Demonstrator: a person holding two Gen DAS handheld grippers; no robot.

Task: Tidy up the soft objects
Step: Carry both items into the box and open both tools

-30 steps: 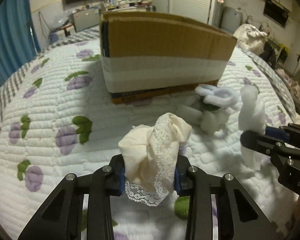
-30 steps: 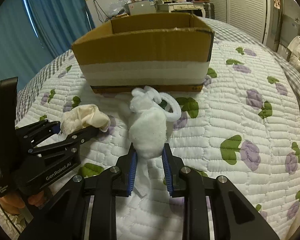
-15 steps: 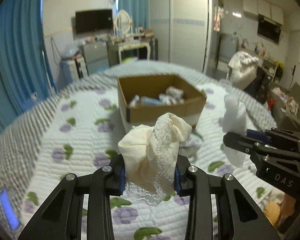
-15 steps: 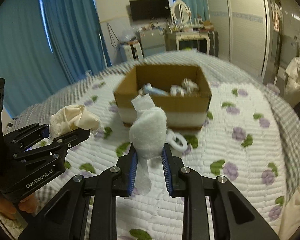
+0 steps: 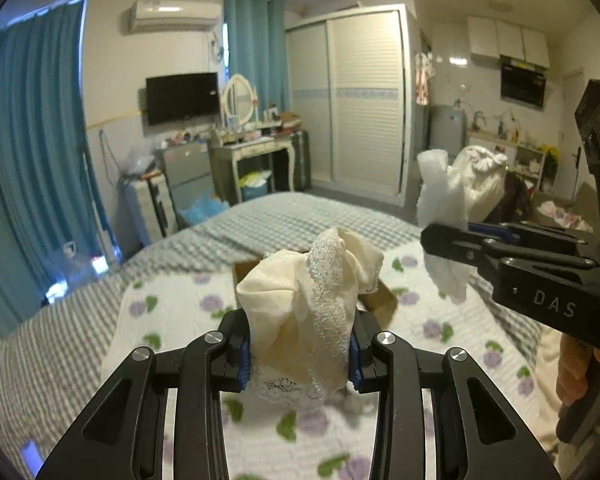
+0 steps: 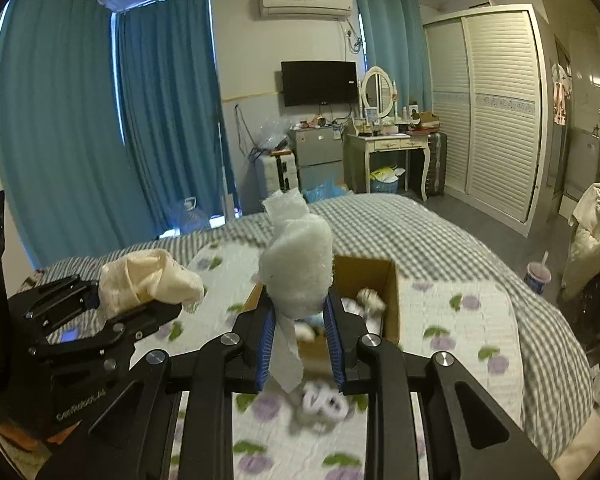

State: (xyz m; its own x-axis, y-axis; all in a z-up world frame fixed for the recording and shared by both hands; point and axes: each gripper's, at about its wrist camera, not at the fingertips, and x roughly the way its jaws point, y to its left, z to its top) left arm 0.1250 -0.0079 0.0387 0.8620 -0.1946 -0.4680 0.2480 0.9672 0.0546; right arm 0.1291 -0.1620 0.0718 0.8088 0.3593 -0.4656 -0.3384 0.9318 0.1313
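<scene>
Cream lace-trimmed cloth bundle [image 5: 312, 304] in the closed left hand-held gripper [image 5: 300, 354] and white fluffy cloth [image 6: 296, 276] clamped in the right hand-held gripper [image 6: 300, 346] now ride higher above the quilted bed [image 6: 460, 320], nearing the open brown cardboard box [image 6: 388, 300] for dropping.

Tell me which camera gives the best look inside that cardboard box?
The right wrist view: the cardboard box sits open ahead, with blurred soft items visible inside. In the left wrist view the cream lace cloth in the left gripper hides nearly all of it.
</scene>
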